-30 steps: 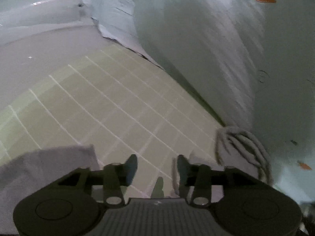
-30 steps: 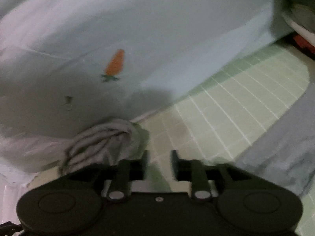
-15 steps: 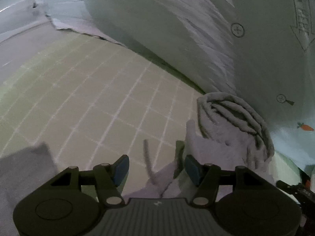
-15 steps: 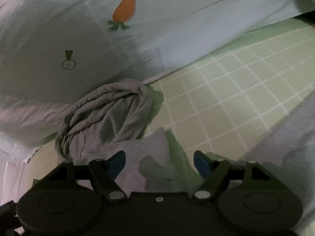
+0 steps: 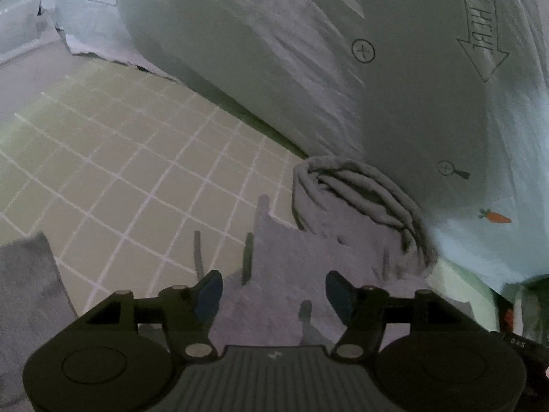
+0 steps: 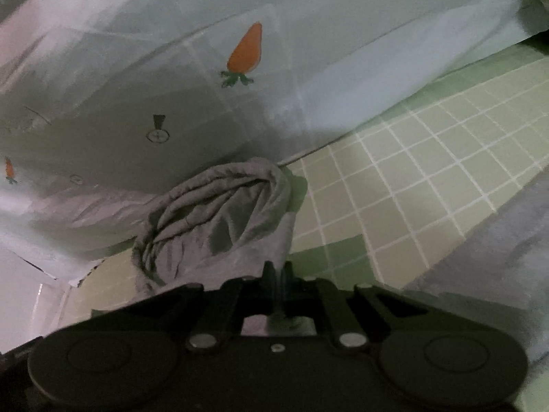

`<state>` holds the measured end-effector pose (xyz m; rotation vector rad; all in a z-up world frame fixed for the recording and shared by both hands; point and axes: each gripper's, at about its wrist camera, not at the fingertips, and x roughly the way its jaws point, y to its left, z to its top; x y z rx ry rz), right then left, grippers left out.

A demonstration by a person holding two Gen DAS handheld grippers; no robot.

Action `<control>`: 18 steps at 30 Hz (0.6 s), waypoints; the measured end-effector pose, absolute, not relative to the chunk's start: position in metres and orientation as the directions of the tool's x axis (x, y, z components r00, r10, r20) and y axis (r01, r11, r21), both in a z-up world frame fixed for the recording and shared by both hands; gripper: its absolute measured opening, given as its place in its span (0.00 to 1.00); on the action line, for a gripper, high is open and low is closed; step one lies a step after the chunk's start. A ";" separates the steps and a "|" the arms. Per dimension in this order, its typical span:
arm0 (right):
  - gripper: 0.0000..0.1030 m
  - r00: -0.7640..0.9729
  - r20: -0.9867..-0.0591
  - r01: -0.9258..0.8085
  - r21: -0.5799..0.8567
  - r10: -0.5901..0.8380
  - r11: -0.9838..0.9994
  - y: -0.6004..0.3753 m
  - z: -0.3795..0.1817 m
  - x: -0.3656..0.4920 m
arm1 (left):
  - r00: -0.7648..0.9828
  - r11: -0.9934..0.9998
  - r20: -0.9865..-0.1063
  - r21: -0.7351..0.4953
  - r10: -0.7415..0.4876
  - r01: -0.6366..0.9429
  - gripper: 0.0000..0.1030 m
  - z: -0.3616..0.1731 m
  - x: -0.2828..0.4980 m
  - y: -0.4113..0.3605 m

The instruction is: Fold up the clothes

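The grey garment [image 5: 308, 257] lies on the green mat with white squares [image 5: 120, 171]. Its far end is bunched into a twisted roll [image 5: 360, 189], and that roll sits right against a big pale cloth with carrots on it [image 5: 429, 103]. The flat part of the garment runs from the roll back toward me, so its long way points from my fingers out to the roll.

My left gripper [image 5: 272, 292] is over the flat part. Its jaws are opening, and the grey cloth lies between them, but the pads do not press on it. My right gripper [image 6: 276, 269] is closed tight, and its tips sit right at the near edge of the garment [image 6: 223, 233]. I think it has pinched that edge, but the tips hide the spot, so I am not sure. From the right side the roll is ahead and a little to the left.

Both my hands are close to the flat end, and the roll is farther off.

I count one grey garment, one carrot cloth, one mat, and one more darker grey cloth [image 5: 24, 292] at the side of the mat. I see two carrots [image 6: 247, 51] from the right gripper.
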<state>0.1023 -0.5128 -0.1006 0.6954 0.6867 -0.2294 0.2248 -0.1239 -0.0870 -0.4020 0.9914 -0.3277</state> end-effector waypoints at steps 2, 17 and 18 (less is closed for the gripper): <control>0.04 0.762 -0.647 0.416 0.516 0.022 0.748 -0.512 -0.098 0.099 | 0.499 0.882 -0.745 -0.463 -0.442 0.090 0.65 -0.089 0.227 -0.127; 0.04 0.837 -0.546 0.383 0.616 0.022 0.688 -0.500 -0.070 0.044 | 0.545 0.845 -0.683 -0.526 -0.487 0.096 0.06 -0.053 0.190 -0.095; 0.04 0.845 -0.534 0.371 0.620 0.025 0.691 -0.495 -0.065 0.032 | 0.553 0.839 -0.670 -0.535 -0.495 0.103 0.06 -0.046 0.175 -0.090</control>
